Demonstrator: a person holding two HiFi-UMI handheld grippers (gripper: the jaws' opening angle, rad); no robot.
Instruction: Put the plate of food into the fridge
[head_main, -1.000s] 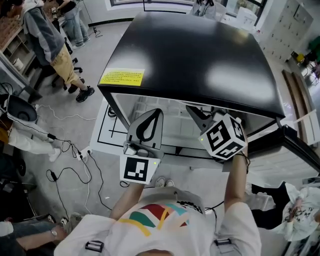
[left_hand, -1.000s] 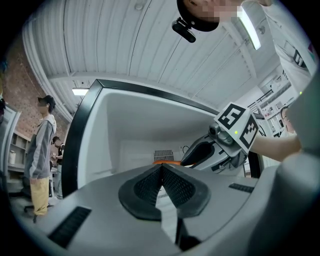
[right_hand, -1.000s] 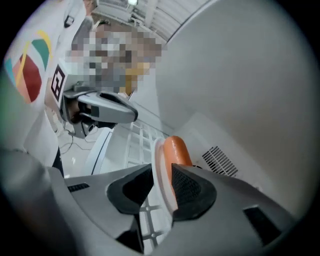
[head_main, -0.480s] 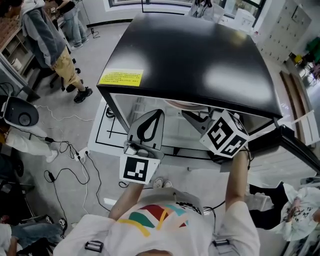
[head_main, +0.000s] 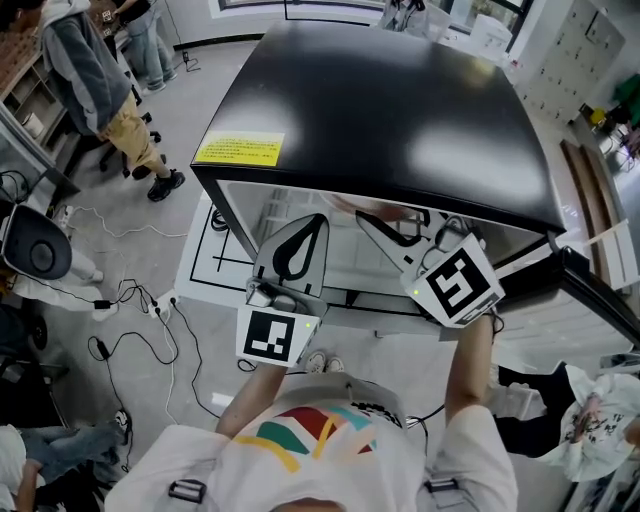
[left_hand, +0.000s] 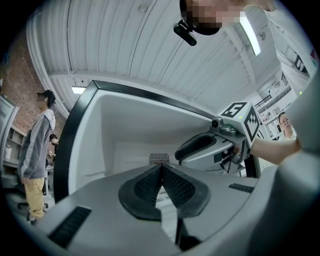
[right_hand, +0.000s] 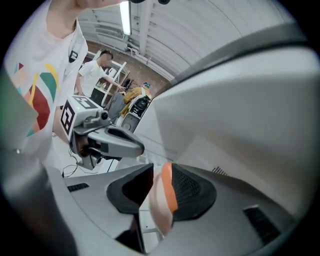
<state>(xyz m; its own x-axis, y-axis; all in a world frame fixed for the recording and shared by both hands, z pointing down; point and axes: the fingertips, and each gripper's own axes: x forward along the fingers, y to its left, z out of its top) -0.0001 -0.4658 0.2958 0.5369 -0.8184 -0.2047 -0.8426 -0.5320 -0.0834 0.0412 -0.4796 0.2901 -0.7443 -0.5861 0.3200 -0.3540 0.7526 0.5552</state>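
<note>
The fridge (head_main: 400, 110) has a glossy black top and a white inside (left_hand: 125, 135), and its front stands open below me. My right gripper (right_hand: 161, 172) is shut on the edge of the plate (right_hand: 166, 202), white with an orange rim. In the head view my right gripper (head_main: 366, 219) points up and left into the fridge opening. The black top hides most of the plate and any food on it. My left gripper (left_hand: 161, 168) is shut on nothing. In the head view my left gripper (head_main: 314, 222) is just left of the right one, at the fridge mouth.
The fridge door (head_main: 595, 285) hangs open at the right. A yellow label (head_main: 240, 150) sits on the fridge's left corner. People (head_main: 100, 80) stand at the upper left. Cables (head_main: 130, 320) and a white appliance (head_main: 35, 235) lie on the floor at left.
My right gripper has turned, its marker cube rolling over, and its jaws have reached a little further left under the fridge top. The left gripper has stayed put.
</note>
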